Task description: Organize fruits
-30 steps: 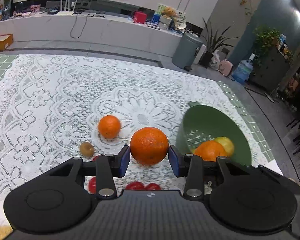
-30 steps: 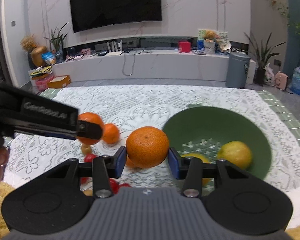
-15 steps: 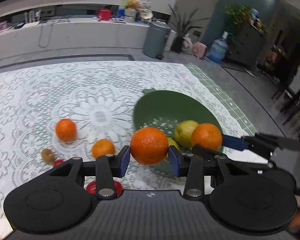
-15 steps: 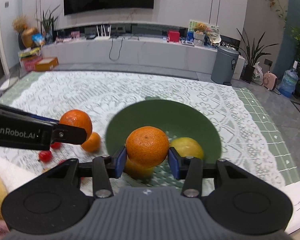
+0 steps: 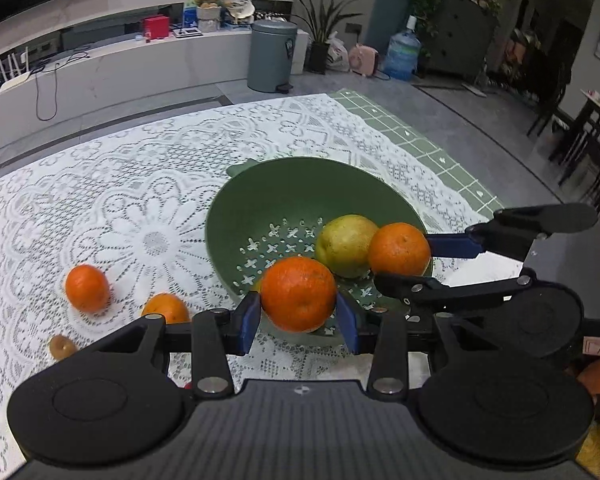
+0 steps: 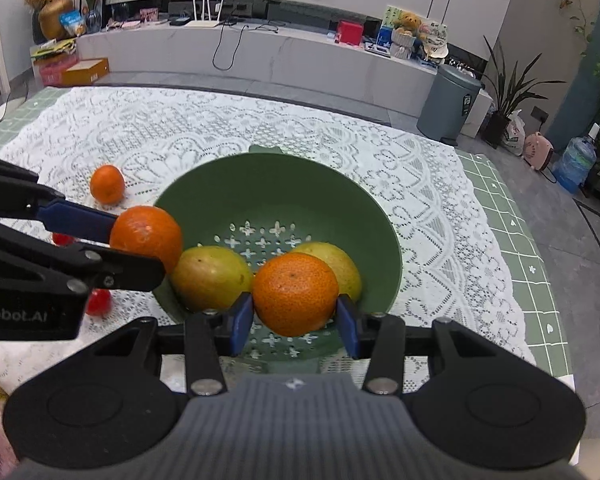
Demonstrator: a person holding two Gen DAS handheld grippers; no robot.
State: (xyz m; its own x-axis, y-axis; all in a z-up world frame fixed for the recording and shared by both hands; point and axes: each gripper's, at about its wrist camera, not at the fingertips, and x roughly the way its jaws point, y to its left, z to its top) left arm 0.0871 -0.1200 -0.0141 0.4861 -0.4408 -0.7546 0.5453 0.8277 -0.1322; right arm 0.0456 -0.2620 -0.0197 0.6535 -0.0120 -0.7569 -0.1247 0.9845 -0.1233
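My left gripper (image 5: 299, 318) is shut on an orange (image 5: 298, 292), which hangs over the near rim of the green colander bowl (image 5: 300, 188). My right gripper (image 6: 296, 320) is shut on a second orange (image 6: 295, 292) above the bowl (image 6: 276, 184). In the left wrist view the right gripper (image 5: 404, 264) reaches in from the right with its orange (image 5: 399, 249) beside a yellow-green fruit (image 5: 346, 245). Two yellow-green fruits (image 6: 210, 278) (image 6: 338, 264) lie in the bowl. In the right wrist view the left gripper (image 6: 138, 246) holds its orange (image 6: 146, 238) at the bowl's left rim.
Two loose oranges (image 5: 87, 287) (image 5: 166, 307) and a small brown fruit (image 5: 62, 346) lie on the white lace cloth (image 5: 140, 200) left of the bowl. Small red fruits (image 6: 98, 302) sit near the left gripper. The cloth's edge and the floor are to the right.
Both grippers have carried their oranges across the table to the bowl and rolled somewhat. They now hang over it side by side. Each grip is unchanged.
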